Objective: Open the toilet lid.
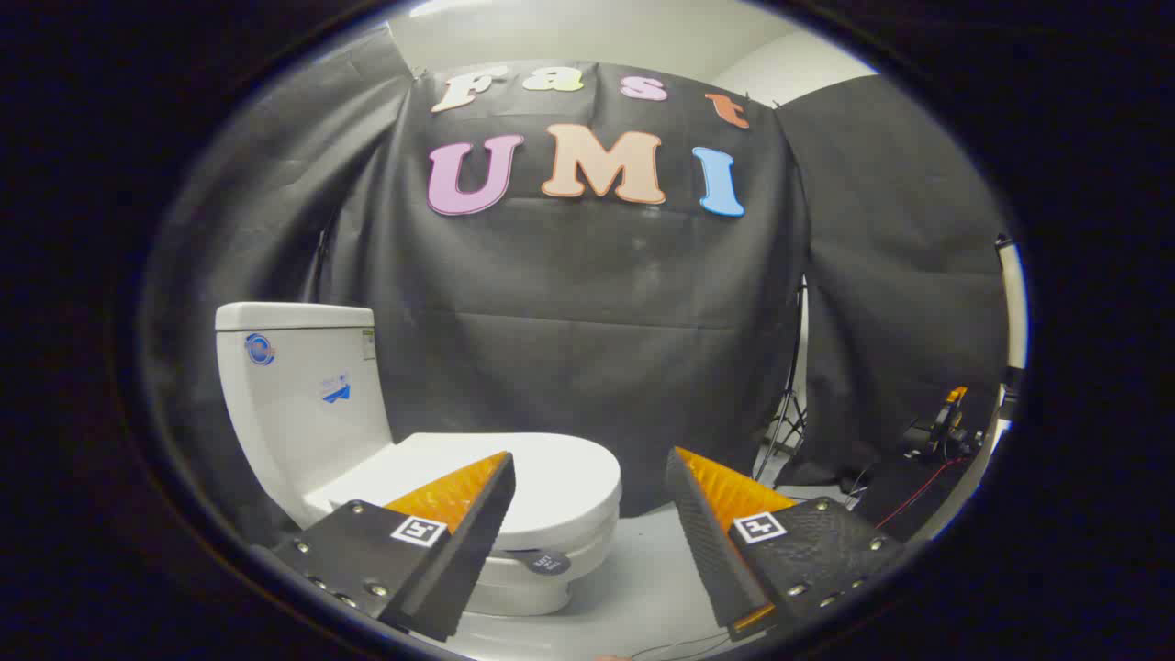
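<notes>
A white toilet stands ahead and to the left, its tank [298, 386] against the black cloth wall. Its lid [542, 477] lies flat and closed over the bowl. My gripper [589, 468] is open, with a wide gap and nothing between the fingers. The left finger [459, 514] overlaps the near side of the lid in the picture; whether it touches the lid I cannot tell. The right finger [725, 523] hangs over the pale floor to the right of the bowl, apart from the toilet.
The black cloth wall [587, 312] closes in the back. A tripod leg [785, 413] stands at the right behind the cloth seam. Orange-and-black gear with a red cable [941, 431] sits at the far right. Pale floor [643, 588] lies between bowl and right finger.
</notes>
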Demonstrator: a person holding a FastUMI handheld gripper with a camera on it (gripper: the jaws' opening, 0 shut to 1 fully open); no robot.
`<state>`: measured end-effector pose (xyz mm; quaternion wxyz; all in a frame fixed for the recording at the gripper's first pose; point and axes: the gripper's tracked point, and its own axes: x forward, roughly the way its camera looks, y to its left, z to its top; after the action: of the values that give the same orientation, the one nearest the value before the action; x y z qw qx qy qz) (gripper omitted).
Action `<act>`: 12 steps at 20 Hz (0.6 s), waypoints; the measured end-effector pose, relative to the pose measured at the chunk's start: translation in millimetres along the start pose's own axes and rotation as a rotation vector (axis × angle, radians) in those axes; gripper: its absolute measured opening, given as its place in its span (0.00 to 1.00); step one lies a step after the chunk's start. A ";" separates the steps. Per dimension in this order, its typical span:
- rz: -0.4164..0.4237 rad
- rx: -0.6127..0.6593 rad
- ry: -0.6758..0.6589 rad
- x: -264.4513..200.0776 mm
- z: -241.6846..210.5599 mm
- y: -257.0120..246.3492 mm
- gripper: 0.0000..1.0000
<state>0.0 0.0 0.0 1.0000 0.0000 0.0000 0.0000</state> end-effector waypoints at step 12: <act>-0.003 0.013 0.023 1.4 -7.5 -2.0 0.98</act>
<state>1.4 -2.0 -7.5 0.9999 0.0066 0.0116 -0.0015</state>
